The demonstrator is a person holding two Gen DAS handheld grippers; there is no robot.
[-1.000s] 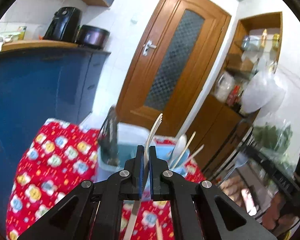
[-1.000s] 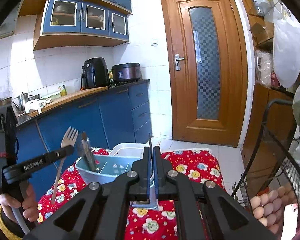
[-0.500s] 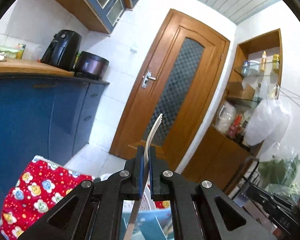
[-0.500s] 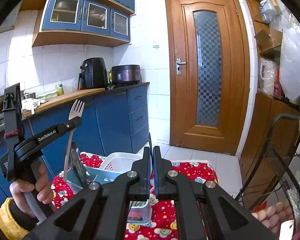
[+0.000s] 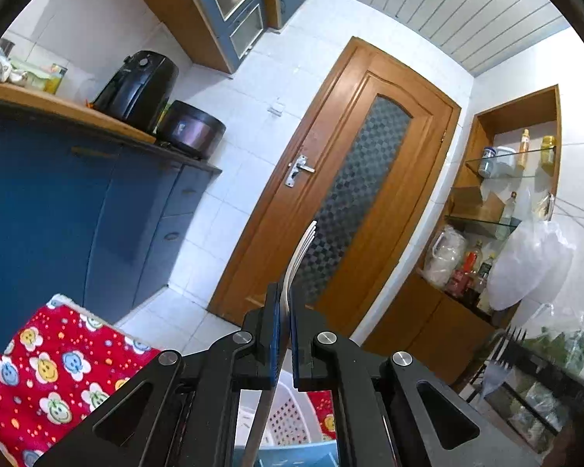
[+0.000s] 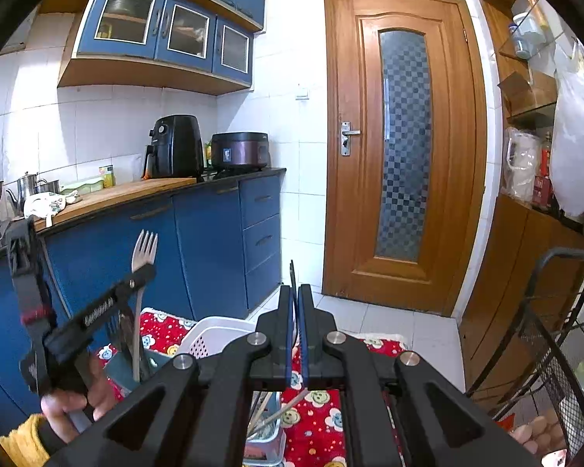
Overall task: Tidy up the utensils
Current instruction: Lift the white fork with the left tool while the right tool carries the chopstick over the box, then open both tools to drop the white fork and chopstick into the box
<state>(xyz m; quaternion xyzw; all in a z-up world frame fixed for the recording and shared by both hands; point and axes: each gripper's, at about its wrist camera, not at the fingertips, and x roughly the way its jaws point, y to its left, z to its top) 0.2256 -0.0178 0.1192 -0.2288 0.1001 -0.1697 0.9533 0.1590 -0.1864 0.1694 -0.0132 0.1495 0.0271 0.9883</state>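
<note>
My left gripper (image 5: 284, 299) is shut on a pale fork (image 5: 304, 242) whose tines stick up past the fingertips. The right wrist view shows that same left gripper (image 6: 143, 272) at the left, held by a hand, with the fork (image 6: 145, 247) upright above a teal utensil caddy (image 6: 124, 370). A white perforated basket (image 6: 214, 332) stands beside the caddy. My right gripper (image 6: 295, 287) is shut on a thin dark utensil (image 6: 292, 270) seen edge-on; I cannot tell its kind. Below it, chopsticks (image 6: 270, 414) stand in a holder.
A red flowered cloth (image 6: 315, 424) covers the small table. Blue cabinets (image 6: 210, 249) run along the left, and a wooden door (image 6: 403, 148) is straight ahead. At the right stands a black wire rack (image 6: 556, 354) with eggs (image 6: 533, 428) low in it.
My left gripper tipped upward with the fork, and the caddy slid down out of its view. The right view rose a little, and the left gripper sits closer to the caddy there.
</note>
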